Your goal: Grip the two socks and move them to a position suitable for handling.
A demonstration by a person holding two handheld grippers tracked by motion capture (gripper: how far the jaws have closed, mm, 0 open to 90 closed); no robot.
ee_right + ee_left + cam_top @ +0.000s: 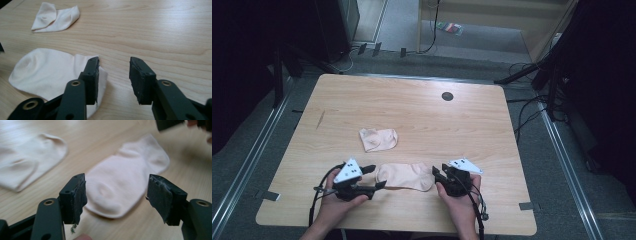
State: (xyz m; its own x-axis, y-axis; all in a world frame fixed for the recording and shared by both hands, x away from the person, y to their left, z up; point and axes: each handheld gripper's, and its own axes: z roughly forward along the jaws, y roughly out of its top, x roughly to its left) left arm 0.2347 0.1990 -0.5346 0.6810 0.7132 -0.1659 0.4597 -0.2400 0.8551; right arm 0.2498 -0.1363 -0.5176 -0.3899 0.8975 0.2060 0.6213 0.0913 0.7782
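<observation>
Sock point(406, 176) lies flat on the counter point(492, 130) between both grippers' part-open, empty fingers; the second sock point(378, 139) at 11 o'clock could get snagged.

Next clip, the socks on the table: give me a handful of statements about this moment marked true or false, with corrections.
1. Two pale socks lie on the wooden table. True.
2. The near sock lies between the left gripper and the right gripper. True.
3. The left gripper is clamped on the near sock. False: its jaws stand apart with no pad pressing on it.
4. The far sock is stacked on the near sock. False: bare table separates them.
5. The right gripper is at the near sock's cuff end, jaws open. True.
</observation>
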